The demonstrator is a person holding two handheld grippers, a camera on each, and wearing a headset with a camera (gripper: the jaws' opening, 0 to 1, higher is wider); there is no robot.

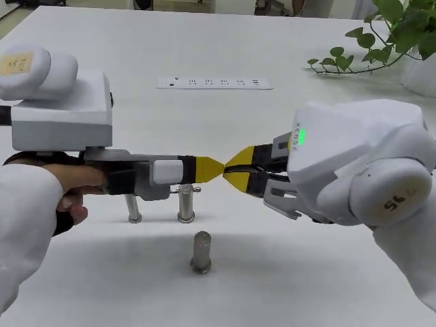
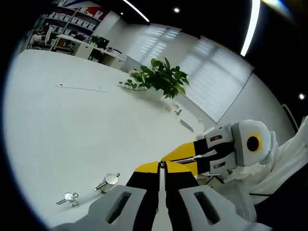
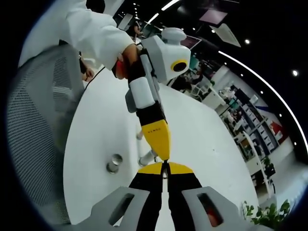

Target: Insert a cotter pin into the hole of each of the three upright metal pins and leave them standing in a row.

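Observation:
Three upright metal pins stand on the white table. The front pin [image 1: 201, 253] [image 3: 114, 163] has a bare top. Behind it, the middle pin [image 1: 185, 204] [image 2: 110, 181] carries a cotter pin [image 1: 186, 189] through its head. The left pin [image 1: 133, 208] [image 2: 70, 198] also shows a cross piece in the left gripper view. Above the pins, my left gripper [image 1: 216, 169] [image 2: 162, 166] and right gripper [image 1: 231, 170] [image 3: 165, 169] meet tip to tip, both with jaws shut. Whether anything is pinched between the yellow tips is too small to tell.
A white power strip [image 1: 214, 83] lies at the back of the table. A potted plant [image 1: 392, 34] stands at the back right. A mesh chair back [image 3: 41, 134] is beside the table in the right gripper view.

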